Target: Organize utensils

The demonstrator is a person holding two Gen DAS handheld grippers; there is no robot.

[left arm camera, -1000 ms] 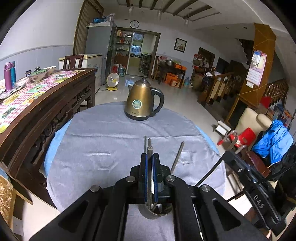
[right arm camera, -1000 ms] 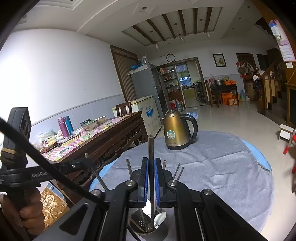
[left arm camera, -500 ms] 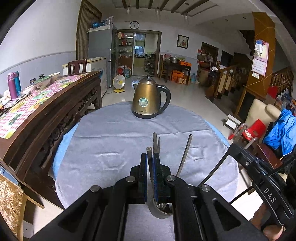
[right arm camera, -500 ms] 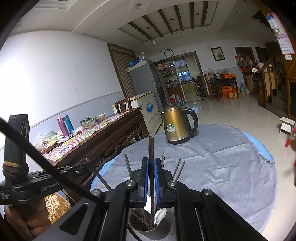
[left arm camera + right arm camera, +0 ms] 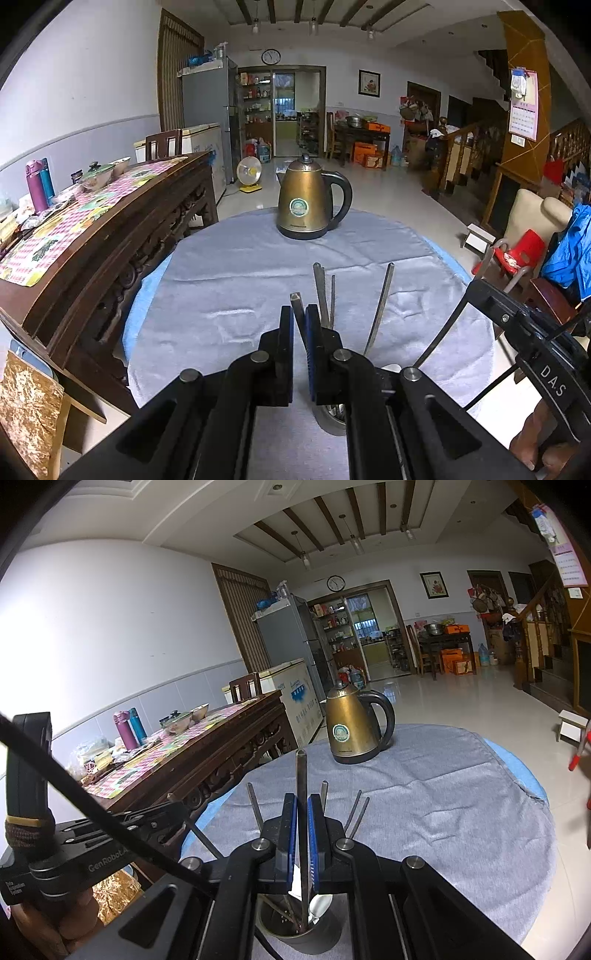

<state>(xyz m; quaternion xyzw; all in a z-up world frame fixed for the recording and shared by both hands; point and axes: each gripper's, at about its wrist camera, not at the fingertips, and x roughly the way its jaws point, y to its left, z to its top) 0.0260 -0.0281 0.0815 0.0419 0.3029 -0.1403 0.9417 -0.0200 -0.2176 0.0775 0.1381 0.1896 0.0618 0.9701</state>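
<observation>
Here we are working over the metal cup [image 5: 295, 932] at six o'clock on the grey cloth [image 5: 236, 295], both tools meeting above it.

Starting at the left, our left gripper [image 5: 299, 325] is pinching a flat steel handle [image 5: 296, 298] between its blue pads, the jaws parted only by the thickness of the metal. The handle is tilting slightly toward eleven o'clock, and its lower end is running down toward the cup, whose rim is showing beneath the jaws. More handles [image 5: 325, 295] are standing just beside it at one o'clock, leaning outward.

Moving right, our right gripper [image 5: 302, 812] is likewise nearly closed on an upright utensil [image 5: 301, 775], whose lower end is sitting inside the cup among a spoon bowl [image 5: 320, 904] and other stems. The kettle [image 5: 354, 727] is standing well apart at twelve o'clock.

We are judging these pieces to be light, rigid and slick: polished steel can slip or pivot in a pad grip, so holding mid-shaft seems wisest. The cup looks light enough to tip if a stem drags sideways against its rim.
</observation>
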